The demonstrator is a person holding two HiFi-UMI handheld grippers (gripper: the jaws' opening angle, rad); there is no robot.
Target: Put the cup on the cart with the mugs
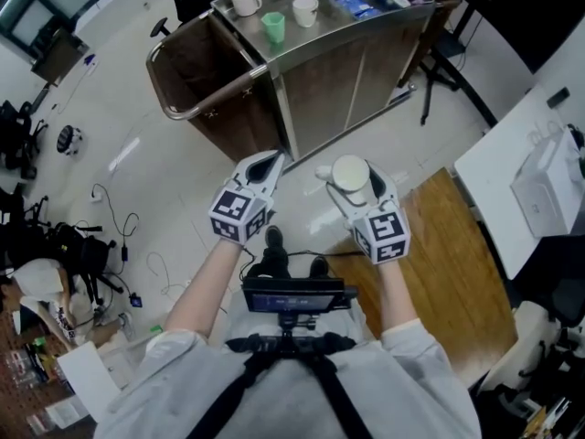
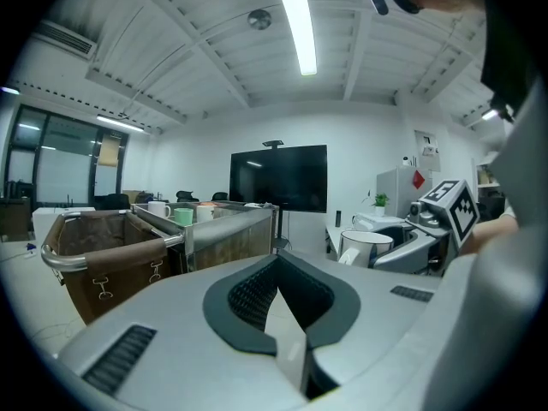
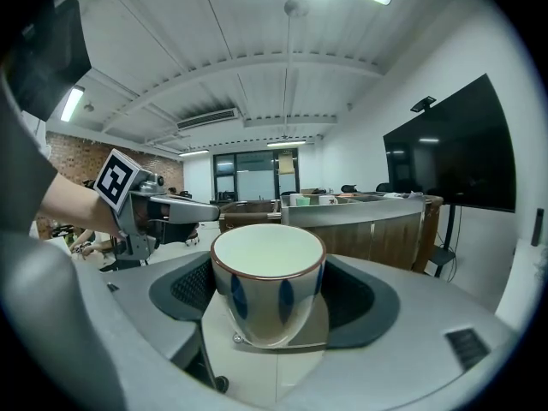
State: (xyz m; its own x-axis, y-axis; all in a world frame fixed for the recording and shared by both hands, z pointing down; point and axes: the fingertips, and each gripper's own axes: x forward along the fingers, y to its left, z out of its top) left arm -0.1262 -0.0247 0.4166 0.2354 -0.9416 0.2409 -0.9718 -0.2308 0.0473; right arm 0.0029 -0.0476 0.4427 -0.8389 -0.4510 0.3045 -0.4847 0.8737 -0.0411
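A white cup with blue petal marks and a brown rim (image 3: 268, 285) stands upright between the jaws of my right gripper (image 3: 274, 324), which is shut on it. In the head view the cup (image 1: 350, 174) and right gripper (image 1: 358, 190) hang over the floor, short of the steel cart (image 1: 315, 46). On the cart's top stand two white mugs (image 1: 245, 3) (image 1: 304, 11) and a green cup (image 1: 273, 27). My left gripper (image 1: 272, 163) is level with the right one, shut and holding nothing (image 2: 278, 306). The left gripper view also catches the cup (image 2: 366, 245) at the right.
A brown bag in a tube frame (image 1: 206, 85) hangs on the cart's left end. Chair legs (image 1: 439, 71) stand right of the cart. A white table (image 1: 530, 167) lies at the right, a wooden floor patch (image 1: 448, 263) below it. Cables and bags (image 1: 55, 236) litter the left floor.
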